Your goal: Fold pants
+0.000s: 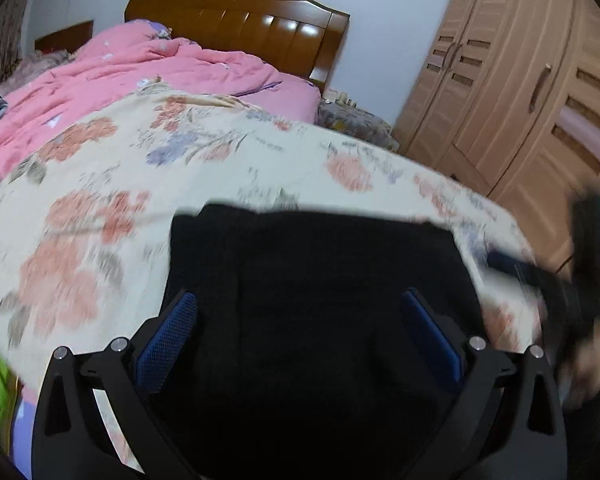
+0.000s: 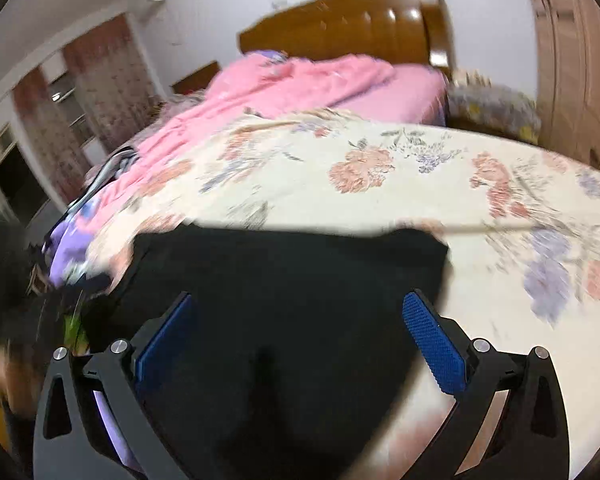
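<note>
Floral bedding (image 1: 220,168) gives a broad flat base, so the black pants (image 1: 320,280) lie at the bed's near edge, within reach. Left claw (image 1: 300,320) and right claw (image 2: 300,320) hover spread wide above them, gripping nothing, likely to allow a fresh grasp.

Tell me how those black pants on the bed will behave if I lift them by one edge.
The black pants lie flat and shapeless on the floral sheet, so they will probably droop from the pinch point. Both views suggest layers, which might slide apart. The left gripper and right gripper are both open.
</note>
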A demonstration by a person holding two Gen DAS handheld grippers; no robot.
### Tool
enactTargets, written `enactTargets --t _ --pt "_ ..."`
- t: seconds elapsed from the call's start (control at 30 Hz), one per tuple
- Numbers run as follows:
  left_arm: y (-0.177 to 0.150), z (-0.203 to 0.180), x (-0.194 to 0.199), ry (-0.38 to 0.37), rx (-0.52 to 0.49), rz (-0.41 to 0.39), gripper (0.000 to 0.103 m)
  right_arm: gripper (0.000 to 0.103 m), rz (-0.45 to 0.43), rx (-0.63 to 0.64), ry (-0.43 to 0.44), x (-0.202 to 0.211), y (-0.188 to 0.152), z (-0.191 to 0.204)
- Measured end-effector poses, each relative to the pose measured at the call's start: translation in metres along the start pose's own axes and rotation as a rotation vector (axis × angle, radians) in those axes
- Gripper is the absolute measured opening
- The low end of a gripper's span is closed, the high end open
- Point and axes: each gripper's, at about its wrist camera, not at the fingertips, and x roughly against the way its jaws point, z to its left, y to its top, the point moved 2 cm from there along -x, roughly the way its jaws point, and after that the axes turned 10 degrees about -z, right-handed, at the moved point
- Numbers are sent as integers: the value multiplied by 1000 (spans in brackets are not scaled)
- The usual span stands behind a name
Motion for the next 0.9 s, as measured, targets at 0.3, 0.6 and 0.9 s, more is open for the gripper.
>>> enactTargets --t 0.3,0.6,0.9 --pt "-35 39 -25 68 17 132 102 99 155 59 -227 -60 2 -14" --pt "-36 1 83 121 -127 -191 101 98 -135 36 -10 86 -24 16" --pt "-95 -56 50 94 -364 -61 102 98 -7 116 -36 99 -145 21"
